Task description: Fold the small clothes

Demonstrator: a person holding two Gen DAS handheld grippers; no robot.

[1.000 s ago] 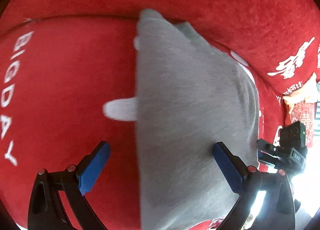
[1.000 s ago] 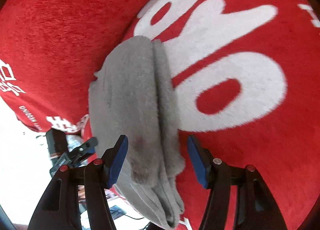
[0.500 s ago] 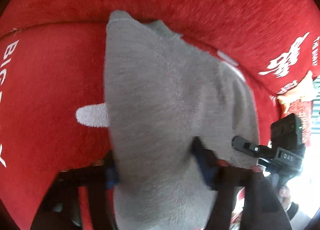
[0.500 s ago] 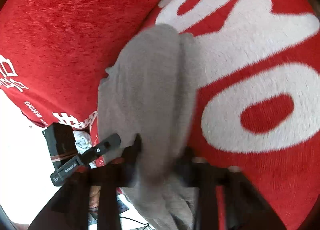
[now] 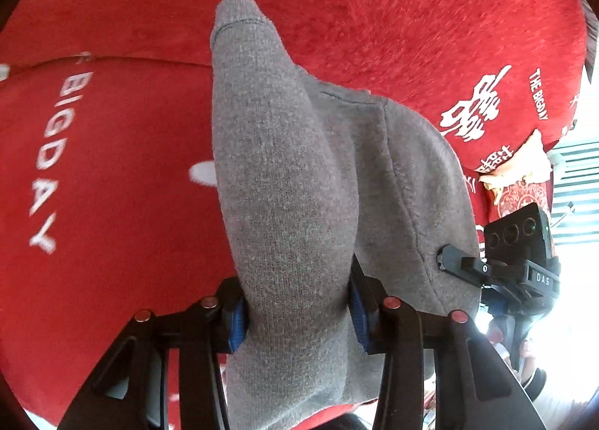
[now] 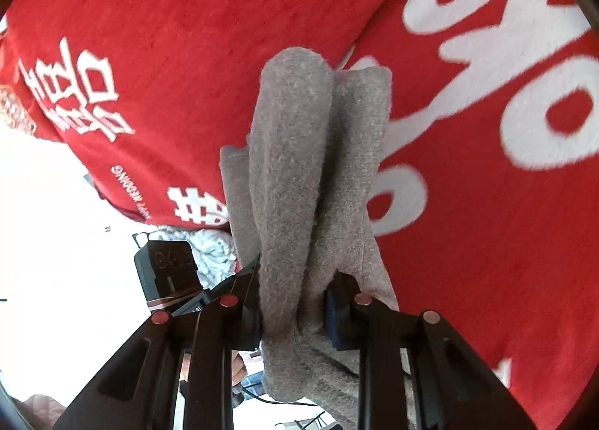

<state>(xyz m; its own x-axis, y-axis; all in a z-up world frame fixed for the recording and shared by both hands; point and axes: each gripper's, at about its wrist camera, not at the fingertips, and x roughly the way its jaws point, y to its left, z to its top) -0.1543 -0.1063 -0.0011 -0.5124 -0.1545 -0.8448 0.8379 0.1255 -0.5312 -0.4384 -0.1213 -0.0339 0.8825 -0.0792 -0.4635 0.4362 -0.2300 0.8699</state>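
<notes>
- Left wrist view, left side: bare red cover [image 5: 112,175] with white "BIGDAY" lettering runs to the frame's left edge, open room there.
- Centre: the left gripper [image 5: 297,312] is closing, its blue pads pinching a bunched fold of the grey garment [image 5: 284,182]; the hemmed end rises to upper centre.
- Right: the garment's looser layer drapes to the right gripper [image 5: 498,269] at the right edge.
- Right wrist view, left: bright floor beyond the cover's edge.
- Centre: the right gripper [image 6: 294,312] pinches the garment [image 6: 295,175]; two rolled folds stand up.
- Right: open red cover [image 6: 468,261].
</notes>
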